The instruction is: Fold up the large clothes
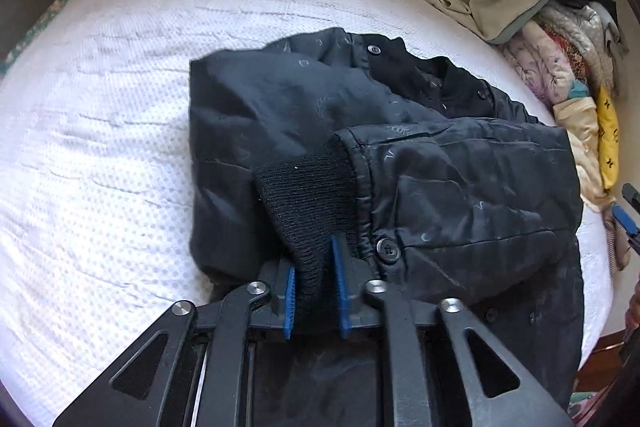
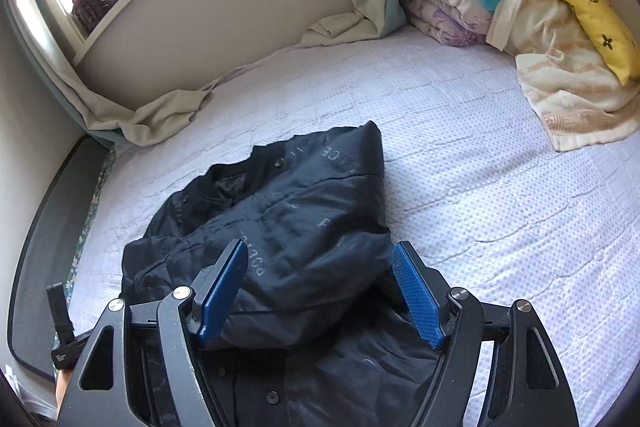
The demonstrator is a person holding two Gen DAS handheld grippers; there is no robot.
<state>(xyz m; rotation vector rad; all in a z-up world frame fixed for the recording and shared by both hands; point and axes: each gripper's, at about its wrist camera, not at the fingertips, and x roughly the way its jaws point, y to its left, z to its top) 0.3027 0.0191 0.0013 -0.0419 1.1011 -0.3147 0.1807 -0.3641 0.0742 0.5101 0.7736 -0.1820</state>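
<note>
— Left wrist view first: what step is this?

— A sleeve fold, I judge. The left gripper (image 1: 314, 283) pinches the ribbed cuff (image 1: 308, 203) between its blue pads, low in the centre of the frame. The black jacket (image 1: 400, 155) lies across the middle and right of the frame on the white mattress (image 1: 100, 107), collar toward the top.

— And the next move?

— Probably laying that cuff flat on the body and letting go.

— Right wrist view?

— The right gripper (image 2: 318, 291) sits at the bottom centre, spread wide, holding nothing. It hangs over the jacket (image 2: 304, 219); whether a pad brushes the cloth is hard to tell. Folded bedding (image 2: 520, 7) is stacked at the upper right.
</note>
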